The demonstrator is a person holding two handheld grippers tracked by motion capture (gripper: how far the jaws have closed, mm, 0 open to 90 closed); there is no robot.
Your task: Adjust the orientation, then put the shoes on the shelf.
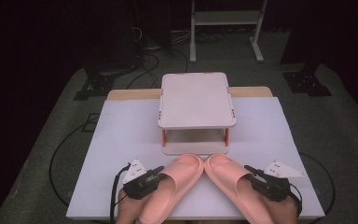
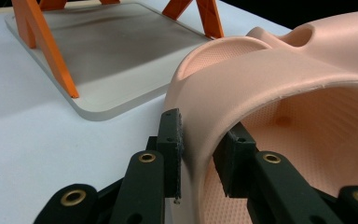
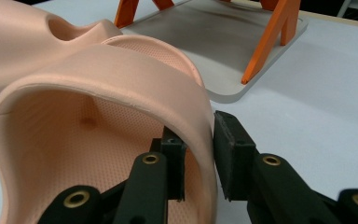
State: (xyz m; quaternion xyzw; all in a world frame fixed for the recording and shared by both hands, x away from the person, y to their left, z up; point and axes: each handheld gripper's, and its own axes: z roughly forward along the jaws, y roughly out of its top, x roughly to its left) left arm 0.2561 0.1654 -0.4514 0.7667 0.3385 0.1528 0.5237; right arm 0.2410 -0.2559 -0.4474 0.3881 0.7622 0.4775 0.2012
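I lose both slippers' heels [image 1: 151, 215] off the bottom edge of the high view, my hands [image 1: 127, 211] too.

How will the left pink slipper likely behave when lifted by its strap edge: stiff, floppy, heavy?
The left slipper looks like thick moulded foam, so probably light for its size. The left tool pinches only the strap wall, which may flex somewhat, letting the sole sag or swing. Its matte, dimpled surface suggests little slipping.
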